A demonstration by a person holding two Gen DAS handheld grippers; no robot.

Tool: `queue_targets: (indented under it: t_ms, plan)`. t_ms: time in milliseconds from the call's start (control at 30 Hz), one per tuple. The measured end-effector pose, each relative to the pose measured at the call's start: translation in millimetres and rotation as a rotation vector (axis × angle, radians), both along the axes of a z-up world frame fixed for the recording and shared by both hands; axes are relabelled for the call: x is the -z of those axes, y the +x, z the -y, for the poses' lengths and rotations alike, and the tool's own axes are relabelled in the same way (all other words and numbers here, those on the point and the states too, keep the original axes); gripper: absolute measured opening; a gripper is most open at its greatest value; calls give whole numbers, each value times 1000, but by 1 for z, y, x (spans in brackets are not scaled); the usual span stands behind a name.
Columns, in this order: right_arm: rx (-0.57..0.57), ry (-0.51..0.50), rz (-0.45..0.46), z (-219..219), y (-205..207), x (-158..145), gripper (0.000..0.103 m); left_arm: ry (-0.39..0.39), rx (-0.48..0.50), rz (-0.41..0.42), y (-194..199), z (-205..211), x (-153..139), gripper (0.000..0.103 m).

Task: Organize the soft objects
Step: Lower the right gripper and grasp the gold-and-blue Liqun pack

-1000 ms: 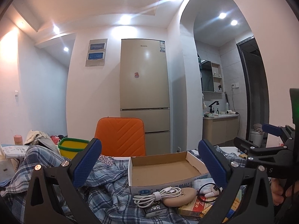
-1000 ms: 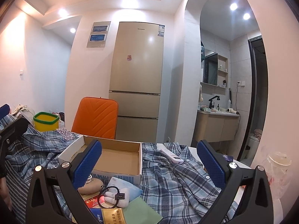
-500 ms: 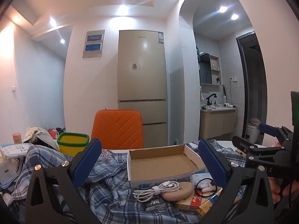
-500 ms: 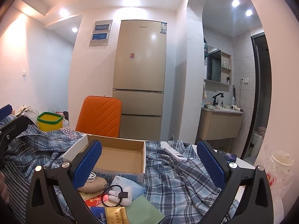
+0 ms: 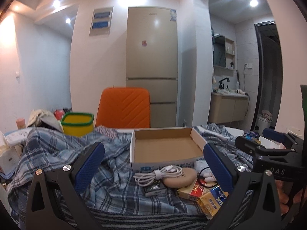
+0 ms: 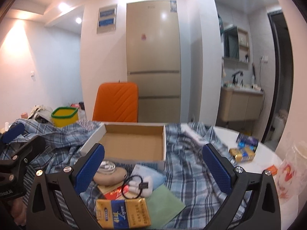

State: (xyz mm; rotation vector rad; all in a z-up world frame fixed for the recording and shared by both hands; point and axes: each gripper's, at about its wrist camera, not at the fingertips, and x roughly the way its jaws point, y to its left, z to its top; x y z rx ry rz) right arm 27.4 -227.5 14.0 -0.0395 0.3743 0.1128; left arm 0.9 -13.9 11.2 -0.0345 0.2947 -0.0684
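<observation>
The left gripper [image 5: 153,164] has its blue jaws spread wide and holds nothing. The right gripper [image 6: 153,164] is the same, jaws wide apart and empty. Both hang low over a table covered by a blue plaid cloth [image 5: 63,147]. In the left view, an open cardboard box [image 5: 165,145] sits at 12 o'clock from the gripper, and it is empty inside. Just in front of the box is a small pile. A coiled white cable [image 5: 159,174] lies on a round tan pouch [image 5: 180,179]. At 3 o'clock from the pouch is a black hair tie [image 5: 208,178] on a small white thing. Gold and red packets [image 5: 203,193] lie at 5 o'clock from the pouch. In the right view, the same pile is at 9 o'clock between the jaws, with a green sheet [image 6: 165,205] beside a gold and blue packet [image 6: 122,212]. Behind the table stand an orange chair [image 5: 124,107], a yellow bin with a green rim [image 5: 77,123] and a tall beige fridge [image 5: 152,67].
</observation>
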Motion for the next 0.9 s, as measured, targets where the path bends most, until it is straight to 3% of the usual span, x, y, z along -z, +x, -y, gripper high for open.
queue_targets:
  t_ms: [167,400,633,900]
  plan:
    - [-45,-13,-112,-8,11,11,103,-17,-27,-62,6,-7,0,103]
    - [-131,-80,-370,-32,26,50,103,-38,-47,-110,14,-16,7,103]
    - [-201,-161,-461,-52,26,76,103,-57,-54,-117,16,-22,4,103]
    - [-192,-151,-545,-49,36,89,97,-55,-54,-144,20,-26,5,103]
